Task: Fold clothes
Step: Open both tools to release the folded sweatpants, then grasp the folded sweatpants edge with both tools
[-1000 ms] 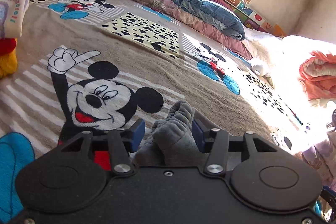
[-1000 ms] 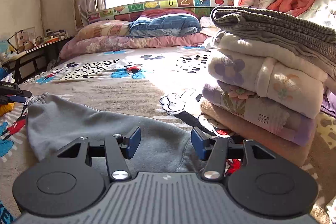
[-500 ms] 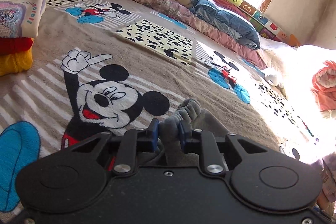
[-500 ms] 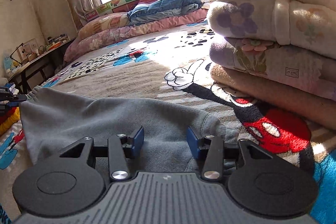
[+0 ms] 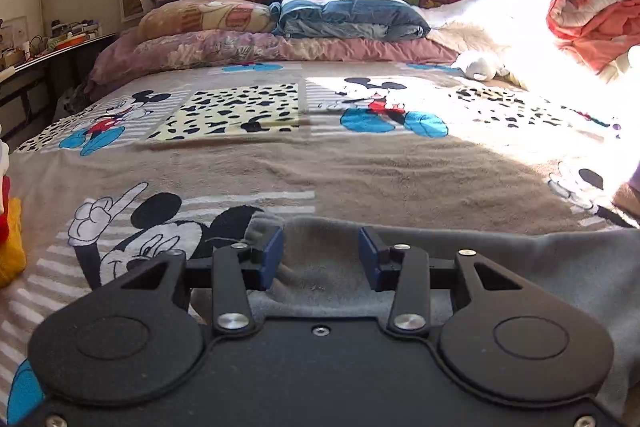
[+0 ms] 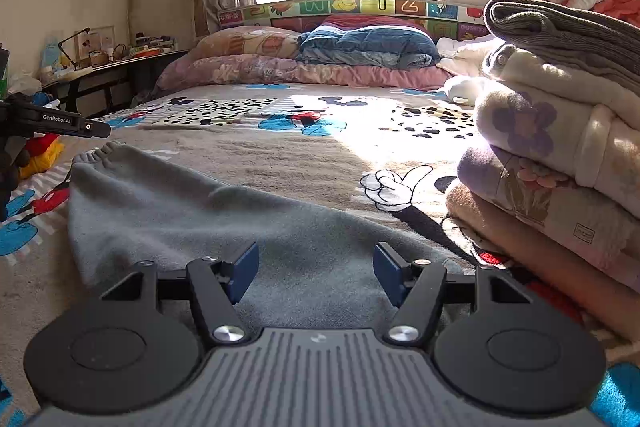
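A grey fleece garment (image 6: 180,211) lies spread across the cartoon-mouse bedspread (image 5: 360,167), its elastic end (image 6: 96,155) toward the left. My left gripper (image 5: 320,255) hangs low over that end of the garment (image 5: 520,267). Its jaws are opening, with slack grey cloth between the blue pads (image 5: 272,255) but not pinched. My right gripper (image 6: 316,271) sits over the garment's other end. Its jaws are opening too, astride flat cloth and apart from it. The left gripper's black housing (image 6: 56,123) shows at the left edge of the right wrist view.
A tall stack of folded clothes (image 6: 560,131) stands close on the right, with an orange blanket (image 5: 592,15) behind. Pillows (image 5: 240,39) line the headboard. A red and yellow folded pile (image 5: 12,247) sits at the left edge. A cluttered desk (image 6: 120,63) runs along the left wall.
The left jaws, pinched on a bunch of grey cloth half a second ago, have let it go; the gripper rolled level and shifted. The right jaws widened and the cloth lies flatter.
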Tool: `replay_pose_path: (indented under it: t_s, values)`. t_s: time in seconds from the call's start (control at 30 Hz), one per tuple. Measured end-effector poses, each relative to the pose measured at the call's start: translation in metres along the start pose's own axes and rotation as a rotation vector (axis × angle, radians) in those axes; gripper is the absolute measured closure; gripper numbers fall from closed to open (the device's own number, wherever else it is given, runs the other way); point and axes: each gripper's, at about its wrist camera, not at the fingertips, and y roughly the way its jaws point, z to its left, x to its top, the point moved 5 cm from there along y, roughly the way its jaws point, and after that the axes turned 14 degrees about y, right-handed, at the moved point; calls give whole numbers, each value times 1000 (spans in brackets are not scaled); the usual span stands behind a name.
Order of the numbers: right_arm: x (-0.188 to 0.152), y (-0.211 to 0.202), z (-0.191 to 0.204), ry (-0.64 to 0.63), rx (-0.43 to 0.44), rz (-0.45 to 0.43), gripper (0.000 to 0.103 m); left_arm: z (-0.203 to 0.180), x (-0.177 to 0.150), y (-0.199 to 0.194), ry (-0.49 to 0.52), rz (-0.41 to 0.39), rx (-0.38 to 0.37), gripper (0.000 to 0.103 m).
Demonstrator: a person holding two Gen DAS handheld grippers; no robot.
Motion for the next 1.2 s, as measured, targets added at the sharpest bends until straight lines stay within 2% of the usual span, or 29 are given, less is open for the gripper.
replay_pose_path:
  t_s: [0.03,0.13,0.2,0.3,0.33,0.4,0.47,0.53,0.67,0.83,0.93,0.97,1.07,1.2]
  values:
    - [-3,4,-6,18,-11,27,39,-4,-10,14,36,42,1,63]
    - [-11,17,-25,69,-44,109,36,-19,-18,19,163,37,55,63]
    - [-13,18,-21,39,-56,107,36,-17,-19,21,158,47,52,63]
    - [-15,18,-18,19,-69,108,36,-7,-12,10,94,70,4,62]
    - [-15,18,-17,13,-72,108,36,-2,-8,0,51,66,-12,60]
    - [-11,10,-17,31,-51,86,36,12,-4,-27,-67,9,-24,58]
    - [-4,-5,-17,54,-19,34,34,32,-8,-52,-221,-21,-25,54]
    - [1,-15,-20,69,-12,-6,30,45,-20,-66,-383,-11,-49,52]
    - [4,-25,-32,154,-2,-29,30,55,-44,-80,-637,20,-115,44]
    - [3,-41,-58,367,5,-72,28,51,-73,-79,-893,58,-199,40]
    - [-2,-54,-85,558,17,-100,19,48,-86,-77,-987,73,-222,40]
    - [-6,-54,-94,604,20,-83,17,48,-89,-76,-1005,71,-225,38]
    - [-11,-51,-107,673,36,-66,17,46,-95,-73,-1044,66,-235,37]
    - [-15,-41,-106,677,52,-25,17,51,-95,-64,-1084,49,-253,34]
